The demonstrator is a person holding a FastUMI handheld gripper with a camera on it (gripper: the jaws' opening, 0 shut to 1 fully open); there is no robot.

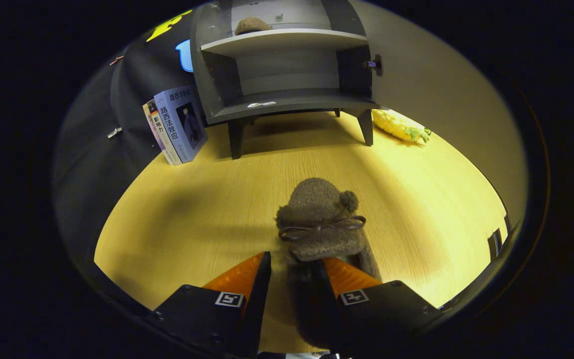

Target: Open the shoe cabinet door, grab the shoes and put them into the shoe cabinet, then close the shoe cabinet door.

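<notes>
A brown fuzzy shoe [319, 219] with a thin bow and pom-poms lies on the wooden table, toe pointing toward the grey shoe cabinet [287, 99]. Its heel end reaches back between the fingers of my gripper [297, 258]. The right finger [349, 276] sits at the shoe's opening. The left finger [242, 276] stands a little apart from the shoe's side, with a strip of table showing between them. The fingers are open. The cabinet stands well beyond the fingers with its door [374, 65] swung open to the right. A second brown shoe [251, 25] rests on its upper shelf.
Three books [175, 124] lean against the booth wall left of the cabinet. A yellow pineapple toy [399, 125] lies right of the cabinet's leg. Bare wooden table [192, 214] stretches between the shoe and the cabinet. The lower shelf [287, 99] holds only a small white label.
</notes>
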